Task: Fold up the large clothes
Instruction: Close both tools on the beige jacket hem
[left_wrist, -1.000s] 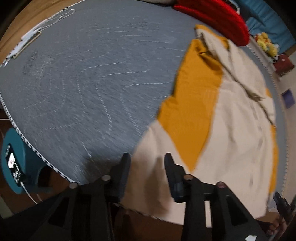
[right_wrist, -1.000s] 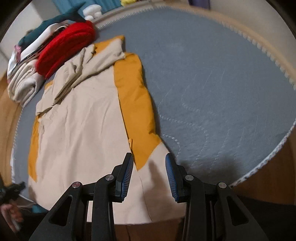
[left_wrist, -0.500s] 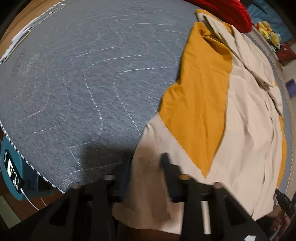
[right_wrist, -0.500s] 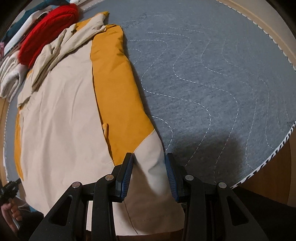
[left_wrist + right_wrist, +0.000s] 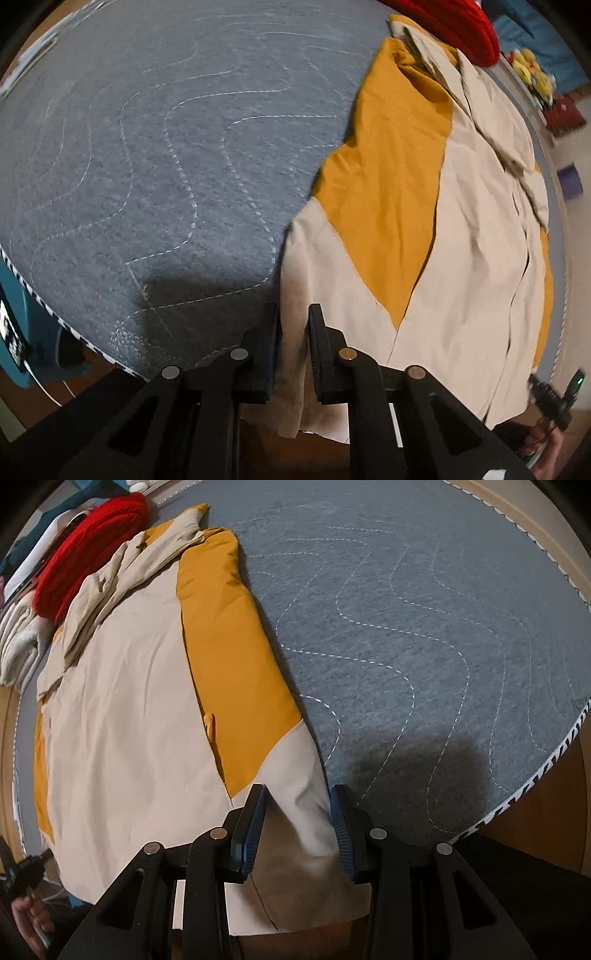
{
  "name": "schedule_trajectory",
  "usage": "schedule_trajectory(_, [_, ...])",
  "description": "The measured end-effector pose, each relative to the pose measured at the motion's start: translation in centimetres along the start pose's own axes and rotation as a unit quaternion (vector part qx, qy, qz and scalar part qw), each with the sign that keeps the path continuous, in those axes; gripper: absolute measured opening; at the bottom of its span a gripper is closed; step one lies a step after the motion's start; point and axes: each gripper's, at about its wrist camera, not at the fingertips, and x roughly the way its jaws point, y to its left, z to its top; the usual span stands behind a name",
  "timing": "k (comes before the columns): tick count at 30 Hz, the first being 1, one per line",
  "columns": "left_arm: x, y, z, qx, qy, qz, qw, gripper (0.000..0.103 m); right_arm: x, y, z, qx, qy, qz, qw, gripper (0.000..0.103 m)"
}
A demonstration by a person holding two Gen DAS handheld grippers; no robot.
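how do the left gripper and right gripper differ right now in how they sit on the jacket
The left gripper has its jaws narrow, pinching a fold of the jacket hem; the right gripper stands wider, its pads straddling the cloth without pressing it. The left gripper's pads look black; the right gripper's are blue. Both point down at the cream hem by the mat's near edge.

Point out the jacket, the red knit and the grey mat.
jacket [image 5: 129,716]: right wrist view, on its beige front panel.
red knit [image 5: 92,557]: right wrist view, on its middle.
grey mat [image 5: 147,147]: left wrist view, on bare quilted surface.
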Motion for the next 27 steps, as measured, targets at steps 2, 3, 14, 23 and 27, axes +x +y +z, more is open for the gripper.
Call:
schedule_trajectory(2, [-0.2, -0.8, -0.3, 0.020, -0.005, 0.009, 0.9997, 0.010, 0.1, 0.1, 0.0, -0.006, 0.000, -0.001, 1.000, 0.038])
schedule_trajectory(3, [-0.5, -1.2, -0.4, 0.028, -0.010, 0.013, 0.9995, 0.007, 0.0, 0.1, 0.0, -0.006, -0.002, 0.000, 1.000, 0.038])
schedule_trajectory(14, [-2.3, -1.4, -0.9, 0.032, -0.014, -0.015, 0.9993, 0.005, -2.7, -0.4, 0.0, 0.026, -0.031, 0.109, 0.993, 0.010])
schedule_trajectory(23, [-0.6, -0.8, -0.7, -0.009, -0.001, 0.005, 0.9999, 0.013, -0.4, 0.6, -0.2, 0.008, 0.000, 0.025, 1.000, 0.023])
schedule_trajectory(27, [-0.5, -0.9, -0.8, -0.004, -0.003, 0.011, 0.9999, 0.013, -0.4, 1.0, -0.2, -0.015, -0.004, -0.001, 1.000, 0.028])
